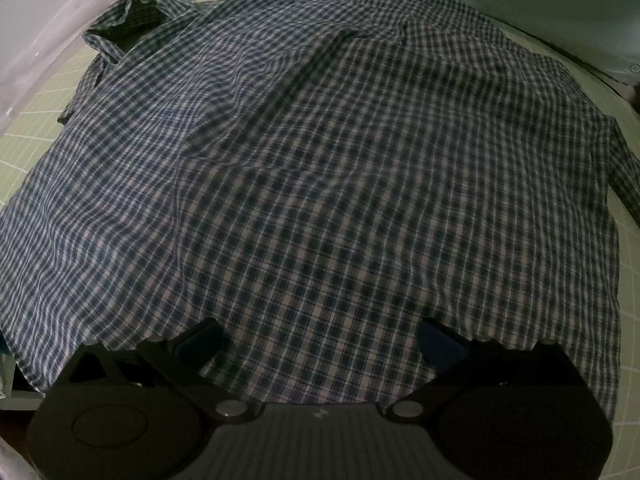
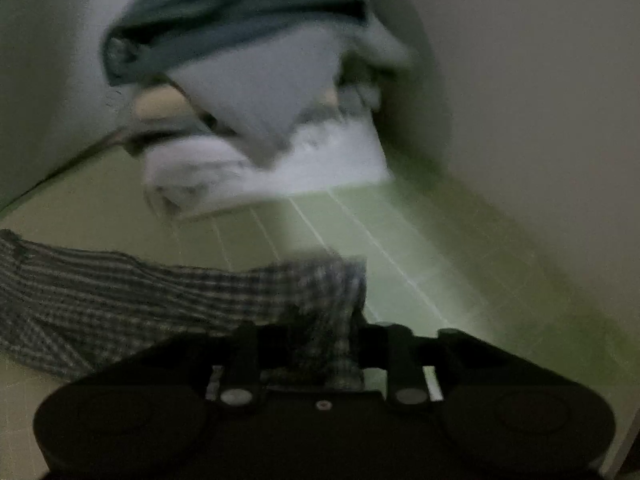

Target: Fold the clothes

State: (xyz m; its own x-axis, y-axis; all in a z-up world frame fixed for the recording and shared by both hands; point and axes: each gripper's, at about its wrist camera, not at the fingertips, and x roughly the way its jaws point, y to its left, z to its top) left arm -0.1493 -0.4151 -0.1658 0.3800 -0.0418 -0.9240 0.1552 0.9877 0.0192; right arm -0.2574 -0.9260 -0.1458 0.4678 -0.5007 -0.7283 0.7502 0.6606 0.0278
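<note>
A blue-and-white plaid shirt (image 1: pixel 320 180) lies spread flat over a green gridded mat (image 1: pixel 36 120) and fills most of the left wrist view. Its near hem lies between the wide-apart fingers of my left gripper (image 1: pixel 320 340), which is open. One rolled sleeve opening (image 1: pixel 132 12) lies at the far left. In the blurred right wrist view, a plaid sleeve (image 2: pixel 120 304) runs in from the left. Its bunched end stands up between the fingers of my right gripper (image 2: pixel 320 344). Those jaws are partly apart around the cloth, and I see no firm pinch.
A heap of other clothes (image 2: pixel 260 120), grey-blue and white, sits on the mat (image 2: pixel 400 260) beyond the sleeve, against a pale wall (image 2: pixel 520 120). A pale green cloth (image 1: pixel 540 4) lies past the shirt's far right. A white plastic edge (image 1: pixel 40 20) borders the mat at far left.
</note>
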